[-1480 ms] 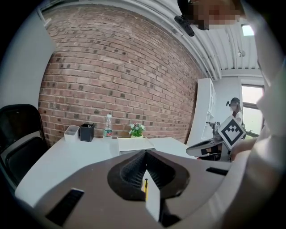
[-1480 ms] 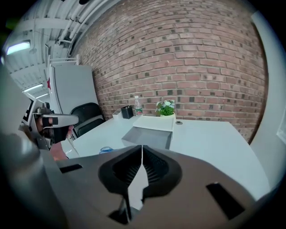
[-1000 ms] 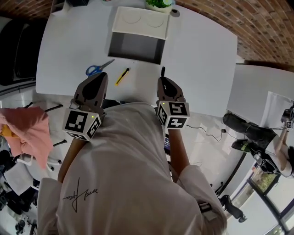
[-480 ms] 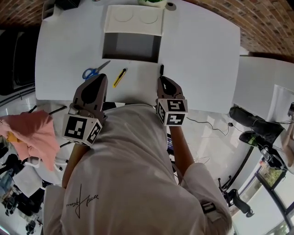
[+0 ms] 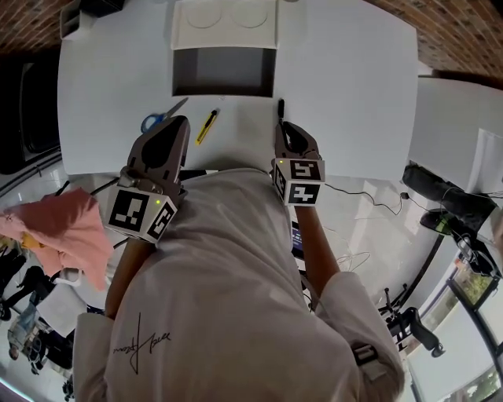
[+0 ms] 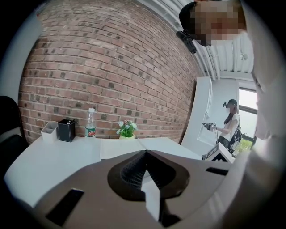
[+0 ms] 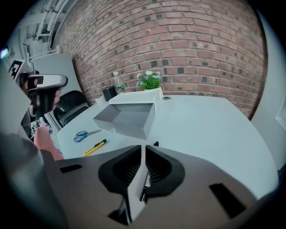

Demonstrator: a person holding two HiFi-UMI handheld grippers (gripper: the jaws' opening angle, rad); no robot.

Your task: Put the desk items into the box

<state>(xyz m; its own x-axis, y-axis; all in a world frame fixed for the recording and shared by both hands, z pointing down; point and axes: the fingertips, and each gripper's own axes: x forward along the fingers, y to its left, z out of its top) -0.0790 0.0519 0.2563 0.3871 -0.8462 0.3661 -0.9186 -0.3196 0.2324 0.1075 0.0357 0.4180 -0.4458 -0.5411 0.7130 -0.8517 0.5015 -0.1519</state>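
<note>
Right gripper view: right gripper [image 7: 143, 147] jaws clenched, empty, hover over the black pen [image 5: 280, 108] on the surface [image 7: 214, 120], likely lining up a pickup; left gripper [image 6: 145, 153] jaws likewise closed on nothing.

Blue scissors [image 5: 161, 116], yellow cutter [image 5: 207, 126] (blk tip), blk pen [image 5: 280, 108].

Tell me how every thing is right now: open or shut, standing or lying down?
Grey rectangular box: open, empty.
White lid: off the opening, behind the box.
Left gripper: jaws together, empty.
Right gripper: jaws together, empty.
Blue-handled scissors: lying flat, blades closed.
Yellow utility knife: lying flat on the white table.
Black pen: lying flat, one end under the right gripper.
Clear plastic bottle: upright, capped.
Potted green plant: upright.
</note>
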